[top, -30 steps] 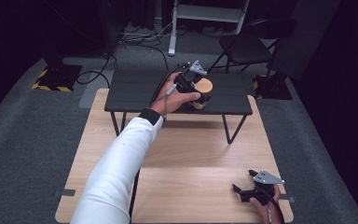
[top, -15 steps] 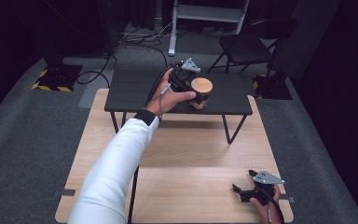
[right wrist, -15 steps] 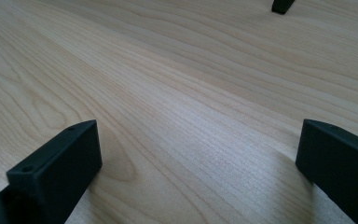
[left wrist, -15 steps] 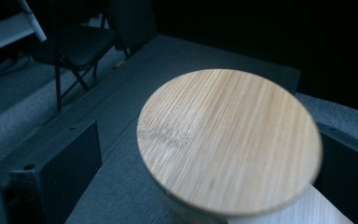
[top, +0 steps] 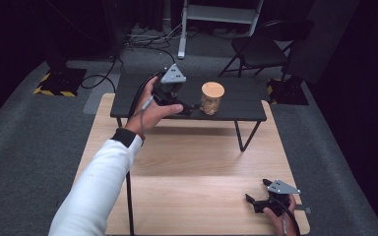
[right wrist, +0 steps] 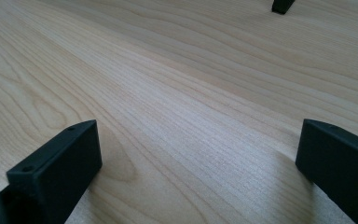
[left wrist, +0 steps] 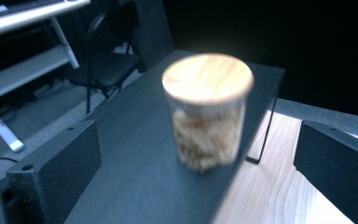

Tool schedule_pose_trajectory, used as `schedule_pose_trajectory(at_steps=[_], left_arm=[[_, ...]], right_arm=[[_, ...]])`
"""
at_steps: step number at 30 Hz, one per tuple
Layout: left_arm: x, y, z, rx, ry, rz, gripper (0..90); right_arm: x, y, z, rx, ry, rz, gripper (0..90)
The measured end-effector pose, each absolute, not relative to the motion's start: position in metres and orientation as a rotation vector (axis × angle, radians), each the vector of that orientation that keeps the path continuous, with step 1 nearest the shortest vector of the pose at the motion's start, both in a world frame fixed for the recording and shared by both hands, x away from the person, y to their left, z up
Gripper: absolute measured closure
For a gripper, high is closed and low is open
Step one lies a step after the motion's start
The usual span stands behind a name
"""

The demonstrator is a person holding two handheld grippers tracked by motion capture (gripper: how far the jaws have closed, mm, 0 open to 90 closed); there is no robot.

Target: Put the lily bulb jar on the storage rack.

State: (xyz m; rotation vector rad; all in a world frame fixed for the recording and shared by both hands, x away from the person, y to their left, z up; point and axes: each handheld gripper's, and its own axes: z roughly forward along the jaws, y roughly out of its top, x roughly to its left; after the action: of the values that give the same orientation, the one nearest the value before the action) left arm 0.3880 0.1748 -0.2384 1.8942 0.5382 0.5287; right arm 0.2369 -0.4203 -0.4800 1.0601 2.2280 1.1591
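Left gripper view puts my left tool (left wrist: 200,163) wide open, its 2 matte black jaws empty and standing apart on either side of the jar (left wrist: 208,112), touching nothing. I judge this the approach to a grasp; next I'd ease forward until the jaws flank the glass below the lid, then close gently. The jar is a clear cylinder with a round, pale wooden lid, packed with light, lumpy pieces, upright near the front edge of the low black tabletop (top: 236,98). My right tool (top: 263,201) rests open and empty on grained wood (right wrist: 191,93).
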Motion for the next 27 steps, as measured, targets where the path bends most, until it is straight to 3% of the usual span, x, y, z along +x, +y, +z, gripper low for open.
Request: schedule_pose_trajectory(at_steps=[11, 27], left_arm=[[0.316, 0.192, -0.305, 1.904, 0.54, 0.611, 0.6], [0.268, 0.203, -0.405, 1.939, 0.608, 0.577, 0.6]], right_arm=[[0.237, -0.42, -0.48, 1.059, 2.229, 1.159, 0.0], [0.237, -0.42, -0.48, 1.058, 2.229, 1.16, 0.0]])
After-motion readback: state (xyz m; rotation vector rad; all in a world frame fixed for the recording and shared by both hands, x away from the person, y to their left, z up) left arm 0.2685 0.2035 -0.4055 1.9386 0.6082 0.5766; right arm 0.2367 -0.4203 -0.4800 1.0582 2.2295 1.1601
